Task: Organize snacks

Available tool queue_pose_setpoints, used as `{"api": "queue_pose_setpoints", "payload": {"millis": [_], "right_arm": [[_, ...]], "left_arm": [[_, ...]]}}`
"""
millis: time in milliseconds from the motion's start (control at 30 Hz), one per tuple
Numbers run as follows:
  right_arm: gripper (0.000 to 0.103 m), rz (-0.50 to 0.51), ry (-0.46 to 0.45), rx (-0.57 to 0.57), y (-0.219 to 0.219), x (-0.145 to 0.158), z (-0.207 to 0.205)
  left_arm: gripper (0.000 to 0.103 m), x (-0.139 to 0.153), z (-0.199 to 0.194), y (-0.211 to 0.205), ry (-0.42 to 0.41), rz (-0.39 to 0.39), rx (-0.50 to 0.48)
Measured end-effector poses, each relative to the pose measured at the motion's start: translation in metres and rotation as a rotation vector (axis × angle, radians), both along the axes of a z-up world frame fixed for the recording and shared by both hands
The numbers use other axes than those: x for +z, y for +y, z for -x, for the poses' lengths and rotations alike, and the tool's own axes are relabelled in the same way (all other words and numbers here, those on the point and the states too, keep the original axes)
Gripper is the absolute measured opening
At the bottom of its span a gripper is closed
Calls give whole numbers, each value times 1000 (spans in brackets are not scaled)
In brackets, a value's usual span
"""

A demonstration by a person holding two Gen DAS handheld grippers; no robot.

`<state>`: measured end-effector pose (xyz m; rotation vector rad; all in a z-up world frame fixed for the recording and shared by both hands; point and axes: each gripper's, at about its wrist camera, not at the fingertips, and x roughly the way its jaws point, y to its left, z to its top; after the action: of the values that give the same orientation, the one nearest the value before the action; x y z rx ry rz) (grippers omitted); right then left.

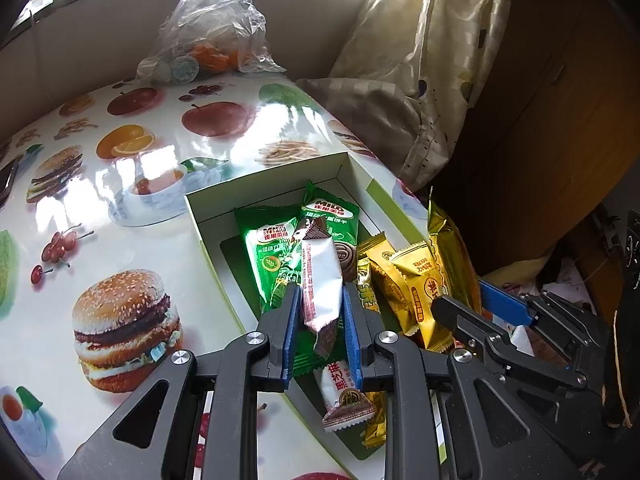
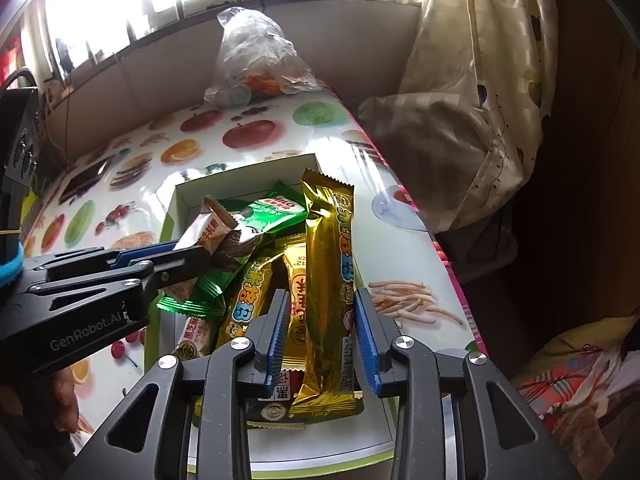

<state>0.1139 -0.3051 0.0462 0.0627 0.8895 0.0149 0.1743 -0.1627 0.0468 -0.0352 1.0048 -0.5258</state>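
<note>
Left wrist view. Your left gripper (image 1: 320, 304) sits at lower centre, its blue pads clamped on a white-and-brown bar (image 1: 320, 280) that stands nearly upright between them, top end leaning toward the upper left. Behind and below it lies the white box (image 1: 264, 184), open, spanning centre to lower right of the frame. Inside: two green Milo packs (image 1: 272, 256) side by side under the held bar, a second white-brown bar (image 1: 344, 396) at the bottom edge of the box, and gold packs (image 1: 408, 284) to the right. Your right gripper (image 1: 460, 300) enters from the right edge with a long gold bar (image 1: 452, 252) between its fingers. The box rests on a table (image 1: 120, 184) with a glossy cloth printed with fruit and burgers. A clear bag (image 1: 216, 28) sits at the table's far end, upper centre. A curtain (image 1: 432, 52) hangs at upper right.

Right wrist view. Your right gripper (image 2: 320, 340) is at lower centre. The long gold bar (image 2: 326, 280) runs up between the blue pads; the left pad looks in contact, a slight gap shows beside the right pad, so I cannot tell whether the grip is firm. Your left gripper (image 2: 192, 256) comes in from the left edge, closed on the white-and-brown bar (image 2: 208, 232) above the box (image 2: 176, 208). A Milo pack (image 2: 272, 212) lies beyond it, more gold packs (image 2: 248, 300) beneath. The clear bag (image 2: 256, 56) is at upper centre, curtain (image 2: 480, 60) at upper right.
</note>
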Motion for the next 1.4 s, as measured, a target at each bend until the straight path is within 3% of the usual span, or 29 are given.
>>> {"api": "queue_pose_setpoints", "payload": {"millis": [133,200,267,667,1000,1233,1400], "right_arm": [[36,1,-4,-11,-1,1,2],[37,3,-4,-11,-1,2,2],[38,2,-10,-10,-1,4,4],[45,6,-89,-34,2,16,30],[48,15,-143,-50,14,23,67],[48,18,-150,-58,21,19,98],[49,19,-124,-55,31,5,113]], "left_arm": [[23,3,3,2,-6,1,3],[41,5,5,2,-9,4,4],[47,7,8,4,-13,8,5],[47,24,33,16,-80,10,39],[47,35,77,30,-170,-44,80],[47,28,109,39,-216,-101,102],[47,10,129,42,-190,-136,88]]}}
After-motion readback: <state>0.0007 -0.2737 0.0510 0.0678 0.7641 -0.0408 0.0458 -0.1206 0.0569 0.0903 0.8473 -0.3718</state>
